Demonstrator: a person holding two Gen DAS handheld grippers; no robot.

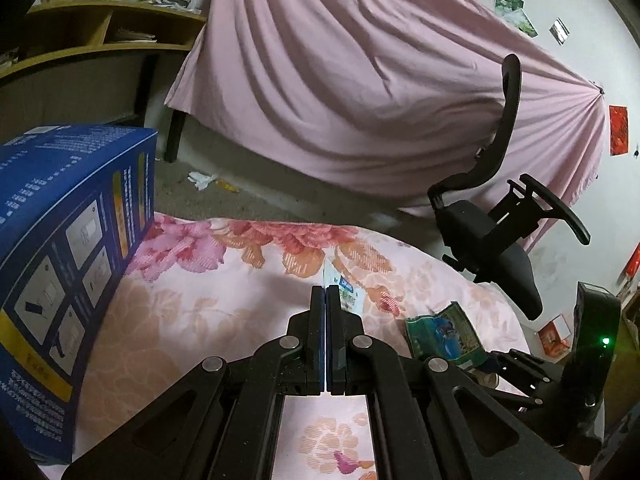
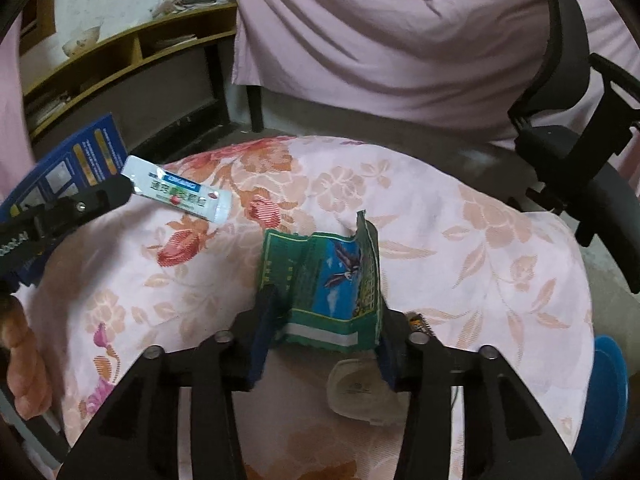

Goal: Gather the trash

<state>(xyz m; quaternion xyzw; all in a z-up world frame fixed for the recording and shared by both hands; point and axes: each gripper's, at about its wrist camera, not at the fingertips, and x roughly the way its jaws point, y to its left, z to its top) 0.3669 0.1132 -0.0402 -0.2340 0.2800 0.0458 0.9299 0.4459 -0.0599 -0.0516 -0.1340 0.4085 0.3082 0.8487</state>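
My left gripper [image 1: 325,292] is shut on one end of a white printed sachet [image 2: 176,194]. It holds the sachet just above the floral cloth [image 2: 460,240]. In the left wrist view only a sliver of the sachet [image 1: 346,286] shows past the fingertips. My right gripper [image 2: 325,300] points down at the cloth with its jaws apart. A crumpled green and blue wrapper [image 2: 328,280] stands between them and nearly fills the gap. I see no pad pressing it. The wrapper [image 1: 444,332] also shows at the right of the left wrist view.
A blue printed box [image 1: 60,240] stands on the cloth at the left. A black office chair [image 1: 500,240] is beyond the cloth on the right, before a draped pink sheet [image 1: 360,80]. A crumpled tissue [image 1: 202,179] lies on the floor. A beige pouch [image 2: 360,392] lies under my right gripper.
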